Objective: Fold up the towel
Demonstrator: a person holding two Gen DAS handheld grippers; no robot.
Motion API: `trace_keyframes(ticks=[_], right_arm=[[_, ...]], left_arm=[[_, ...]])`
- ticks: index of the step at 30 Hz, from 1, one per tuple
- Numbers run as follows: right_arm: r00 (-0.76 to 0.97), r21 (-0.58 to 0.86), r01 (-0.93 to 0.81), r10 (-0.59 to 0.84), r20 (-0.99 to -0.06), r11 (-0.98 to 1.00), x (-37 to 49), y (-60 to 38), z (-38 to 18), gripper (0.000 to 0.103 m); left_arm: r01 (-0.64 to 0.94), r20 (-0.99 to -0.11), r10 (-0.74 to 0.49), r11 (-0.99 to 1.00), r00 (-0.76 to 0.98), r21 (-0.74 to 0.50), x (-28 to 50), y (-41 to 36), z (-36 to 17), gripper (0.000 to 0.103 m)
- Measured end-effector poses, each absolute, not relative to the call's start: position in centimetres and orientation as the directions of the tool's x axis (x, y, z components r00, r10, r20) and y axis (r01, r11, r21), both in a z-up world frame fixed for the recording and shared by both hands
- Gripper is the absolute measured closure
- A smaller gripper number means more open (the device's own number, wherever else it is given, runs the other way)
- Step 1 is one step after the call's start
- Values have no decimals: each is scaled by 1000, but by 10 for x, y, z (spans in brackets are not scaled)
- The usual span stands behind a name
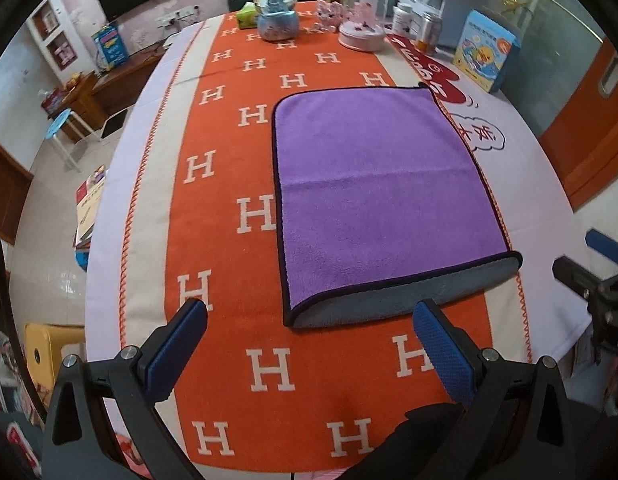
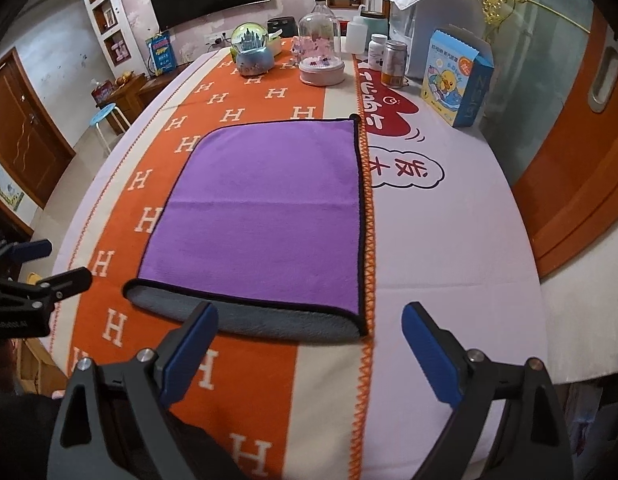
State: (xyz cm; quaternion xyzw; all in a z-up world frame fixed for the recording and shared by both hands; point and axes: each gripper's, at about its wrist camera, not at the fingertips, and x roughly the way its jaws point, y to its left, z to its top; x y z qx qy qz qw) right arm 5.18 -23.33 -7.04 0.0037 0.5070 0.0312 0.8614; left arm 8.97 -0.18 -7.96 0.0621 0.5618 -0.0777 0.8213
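The purple towel [image 1: 389,192] is lying soft and floppy; pinching its near corners looks best. Both grippers' fingers [image 1: 445,344] [image 2: 189,340] are hanging wide open, holding nothing.

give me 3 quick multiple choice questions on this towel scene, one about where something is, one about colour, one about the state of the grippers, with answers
1. Where does the towel lie?
A. on the orange runner printed with H letters
B. on the blue stool
C. inside the duck box

2. What colour is the towel's top face?
A. green
B. purple
C. yellow

3. How do both grippers stand?
A. both shut on the towel
B. one shut, one open
C. both open and holding nothing

Answers:
1. A, the towel rests flat on the orange runner, its right edge near the runner's zigzag border.
2. B, the top face is purple with a dark trim, and grey shows at the near folded edge.
3. C, the left gripper and the right gripper each have jaws spread wide, with nothing between them, short of the towel's near edge.
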Motion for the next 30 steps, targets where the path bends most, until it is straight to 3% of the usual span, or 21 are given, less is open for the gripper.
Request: trace_keyframes(ticks=[16, 30], right_arm=[[473, -9, -232, 105, -875, 973, 61, -245, -131, 20], [428, 11, -304, 147, -892, 953, 68, -252, -176, 42]], left_arm=[[345, -933, -82, 937, 351, 47, 108, 1, -138, 1], [352, -952, -130, 936, 276, -26, 127, 4, -179, 5]])
